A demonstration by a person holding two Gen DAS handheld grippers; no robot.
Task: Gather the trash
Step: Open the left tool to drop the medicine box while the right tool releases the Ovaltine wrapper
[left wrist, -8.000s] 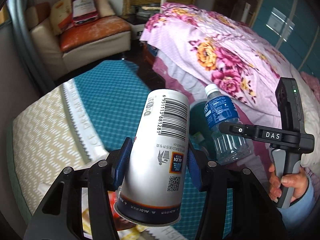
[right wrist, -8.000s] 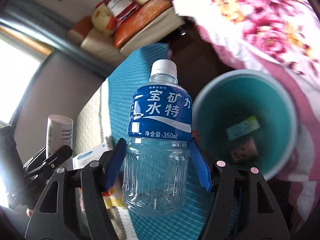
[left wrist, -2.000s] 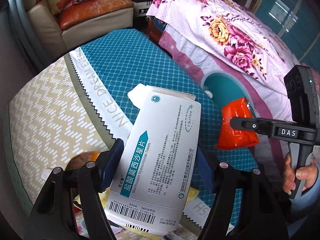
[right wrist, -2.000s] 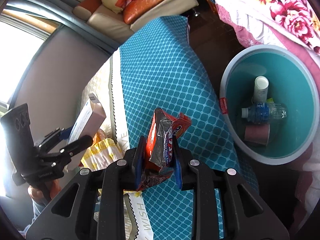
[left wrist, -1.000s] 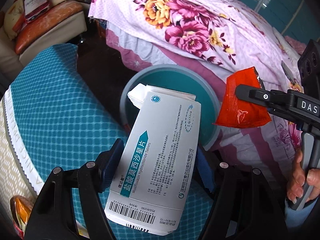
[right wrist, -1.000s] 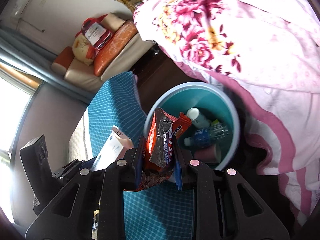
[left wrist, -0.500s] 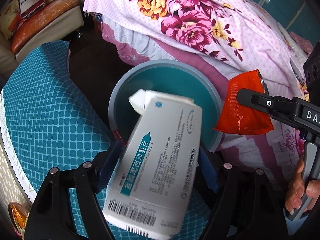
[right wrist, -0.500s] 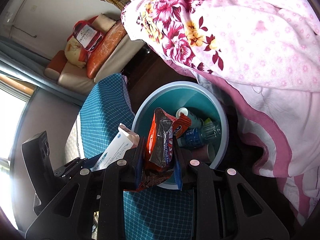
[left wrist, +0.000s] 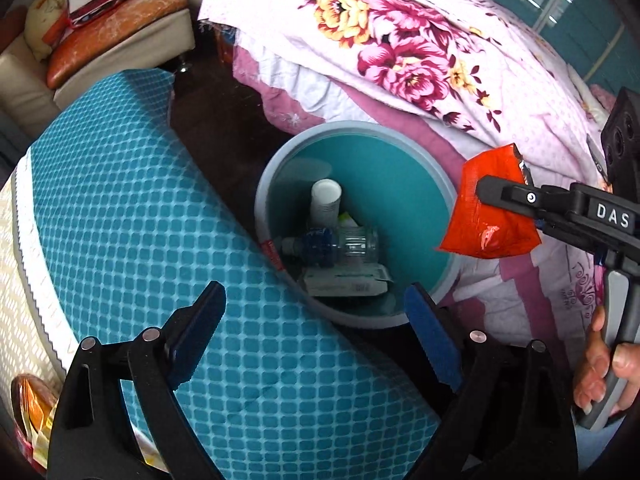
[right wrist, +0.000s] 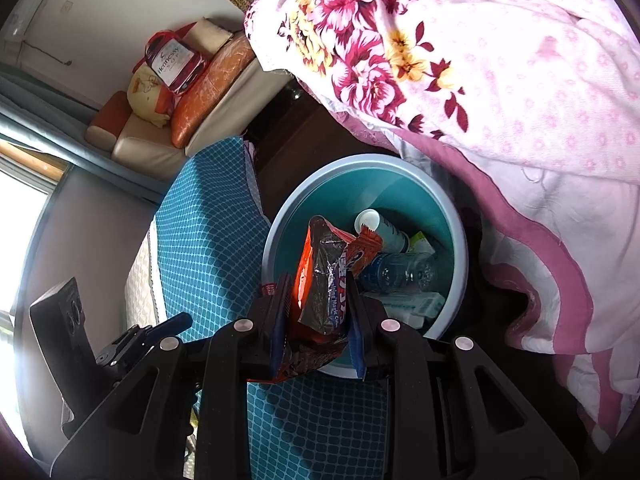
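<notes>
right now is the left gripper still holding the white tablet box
No: the left gripper is open with nothing between its blue pads, and the white tablet box lies inside the teal bin.

dark floor [left wrist: 224, 128], teal bin [left wrist: 400, 152] standing on it, beside teal-quilted mattress [left wrist: 140, 220]

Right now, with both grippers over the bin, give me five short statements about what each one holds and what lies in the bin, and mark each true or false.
1. The left gripper is open and holds nothing. True.
2. The right gripper is empty. False: it is shut on the red snack wrapper.
3. The white medicine box lies inside the teal bin. True.
4. The water bottle stands upright on the blue mattress. False: it lies on its side in the bin.
5. The bin sits on top of the floral quilt. False: it stands between mattress and quilt.
</notes>
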